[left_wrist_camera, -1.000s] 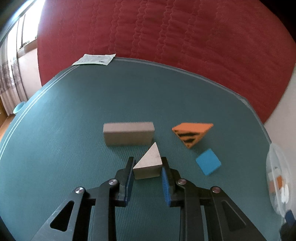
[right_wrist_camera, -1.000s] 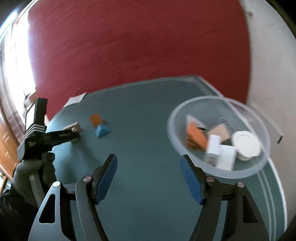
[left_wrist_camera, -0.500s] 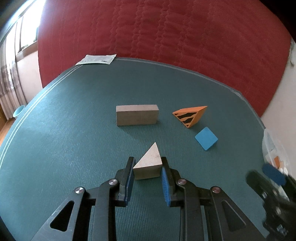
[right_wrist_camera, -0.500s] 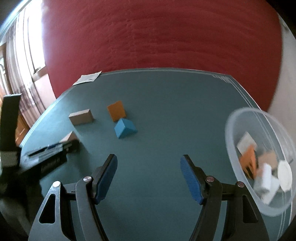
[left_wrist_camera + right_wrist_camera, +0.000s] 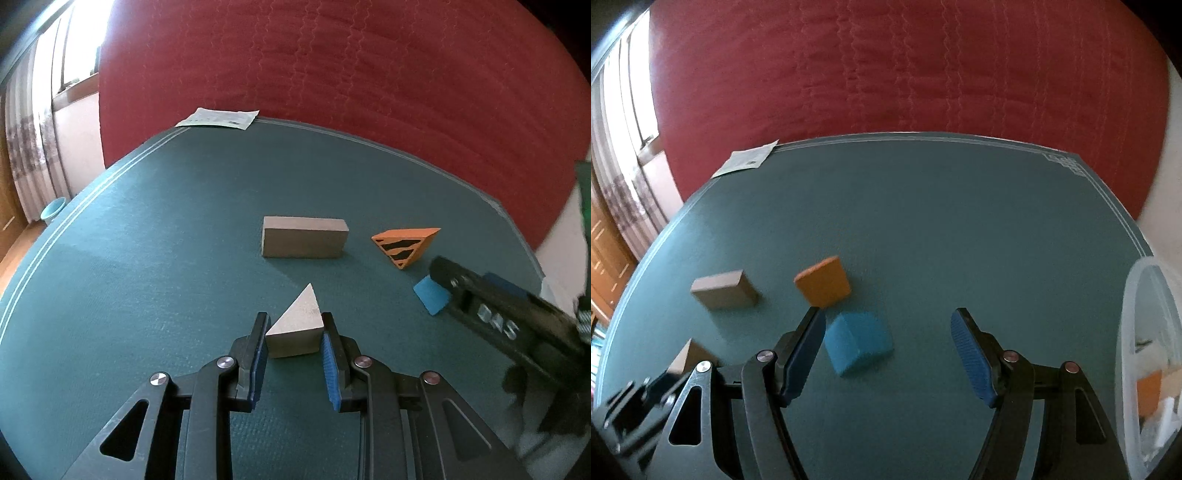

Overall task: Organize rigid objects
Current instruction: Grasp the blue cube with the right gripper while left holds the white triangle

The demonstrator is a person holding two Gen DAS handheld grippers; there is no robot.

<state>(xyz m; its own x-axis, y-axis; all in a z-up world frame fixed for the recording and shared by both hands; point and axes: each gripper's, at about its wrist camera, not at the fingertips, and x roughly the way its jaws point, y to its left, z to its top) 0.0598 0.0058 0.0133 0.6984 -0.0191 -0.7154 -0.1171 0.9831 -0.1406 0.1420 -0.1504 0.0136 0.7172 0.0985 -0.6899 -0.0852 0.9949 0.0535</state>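
Note:
My left gripper [image 5: 293,328] is shut on a plain wooden triangular block [image 5: 295,325] above the teal mat. Beyond it lie a wooden rectangular block [image 5: 304,236], an orange wedge with black stripes [image 5: 406,245] and a blue block [image 5: 430,295], partly hidden by the right gripper's body. In the right wrist view my right gripper [image 5: 888,328] stands open with the blue block [image 5: 858,341] just inside its left finger. The orange wedge [image 5: 823,282] and the wooden rectangular block [image 5: 724,293] lie behind it. The held triangle [image 5: 689,356] shows at lower left.
A clear plastic bowl [image 5: 1145,354] holding several blocks sits at the mat's right edge. A paper label [image 5: 218,118] lies at the mat's [image 5: 147,258] far left corner. A red quilted surface [image 5: 351,74] rises behind the mat.
The right gripper swept left from over the bowl to the blue block and now shows in the left wrist view. The left gripper kept its grip and drew back slightly from the blocks.

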